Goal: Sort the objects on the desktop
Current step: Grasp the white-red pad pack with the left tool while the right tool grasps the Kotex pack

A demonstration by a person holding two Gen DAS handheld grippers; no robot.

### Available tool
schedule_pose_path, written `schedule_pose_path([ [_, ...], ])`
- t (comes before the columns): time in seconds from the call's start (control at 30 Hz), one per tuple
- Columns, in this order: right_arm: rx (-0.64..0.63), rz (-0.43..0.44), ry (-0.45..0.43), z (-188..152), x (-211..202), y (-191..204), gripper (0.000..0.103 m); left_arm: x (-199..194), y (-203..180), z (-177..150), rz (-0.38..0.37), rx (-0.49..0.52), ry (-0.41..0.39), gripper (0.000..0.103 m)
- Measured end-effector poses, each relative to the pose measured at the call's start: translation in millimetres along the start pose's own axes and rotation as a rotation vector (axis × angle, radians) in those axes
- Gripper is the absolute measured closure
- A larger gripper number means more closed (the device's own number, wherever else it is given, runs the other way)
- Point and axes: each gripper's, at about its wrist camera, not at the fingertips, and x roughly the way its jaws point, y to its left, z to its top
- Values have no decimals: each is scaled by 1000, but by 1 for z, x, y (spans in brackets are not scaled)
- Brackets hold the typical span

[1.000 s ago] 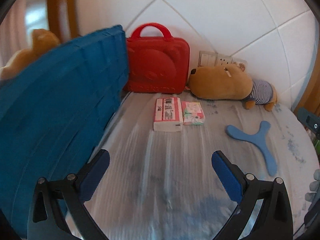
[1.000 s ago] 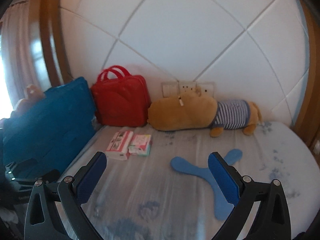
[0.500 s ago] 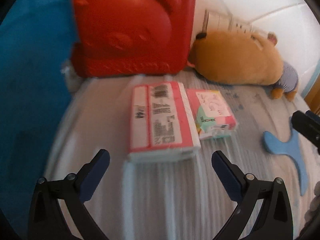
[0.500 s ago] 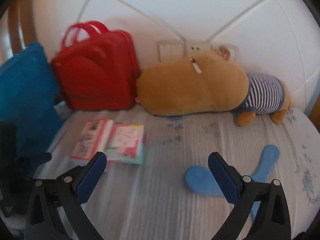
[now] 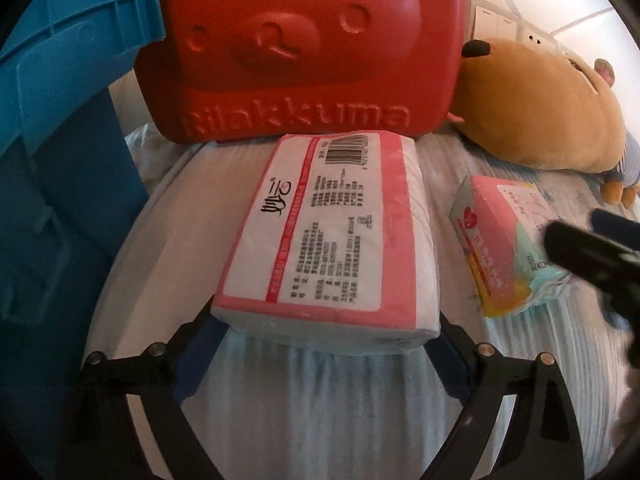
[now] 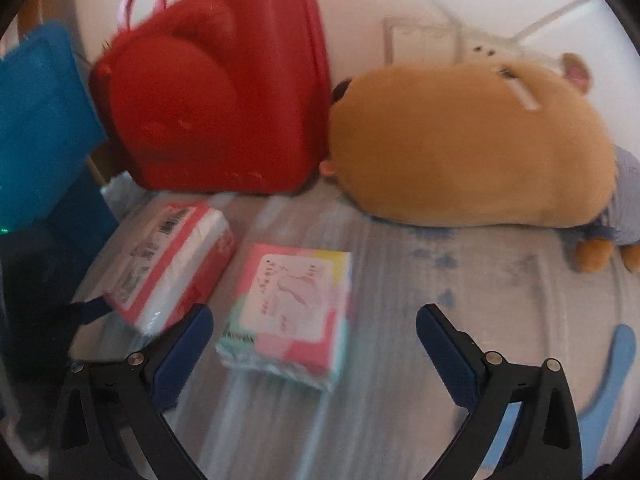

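Note:
A large pink-and-white tissue pack (image 5: 332, 232) lies on the pale bedding, and its near end sits between the open jaws of my left gripper (image 5: 324, 344). It also shows in the right wrist view (image 6: 168, 264). A smaller pink-and-mint tissue pack (image 5: 508, 244) lies to its right. In the right wrist view that small pack (image 6: 292, 312) lies just ahead of my open right gripper (image 6: 312, 340), partly between its fingers. A blue boomerang (image 6: 616, 368) lies at the far right.
A red bear-face case (image 5: 304, 44) stands against the white wall behind the packs. A brown plush bear (image 6: 472, 148) lies to its right. A blue crate (image 5: 60, 152) stands at the left. The right gripper's dark tip (image 5: 592, 248) shows at the left view's right edge.
Both grippers have moved forward and down towards the tissue packs. The left one now straddles the large pack's near end; the right one has closed in on the small pack.

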Motion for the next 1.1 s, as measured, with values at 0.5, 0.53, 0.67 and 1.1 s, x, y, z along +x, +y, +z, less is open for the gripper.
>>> schedule_pose_path([
  [0.5, 32, 43, 76, -3, 43, -12, 17, 22, 5, 16, -23, -22, -14, 14],
  [0.53, 29, 51, 75, -3, 42, -12, 30, 20, 5, 16, -22, -22, -17, 14],
  [0.67, 23, 43, 68, -4, 33, -13, 31, -5, 6, 8, -7, -34, -35, 14],
  [1.1, 25, 39, -50, -11, -94, -2, 31, -141, -6, -10, -19, -58, -133, 14],
])
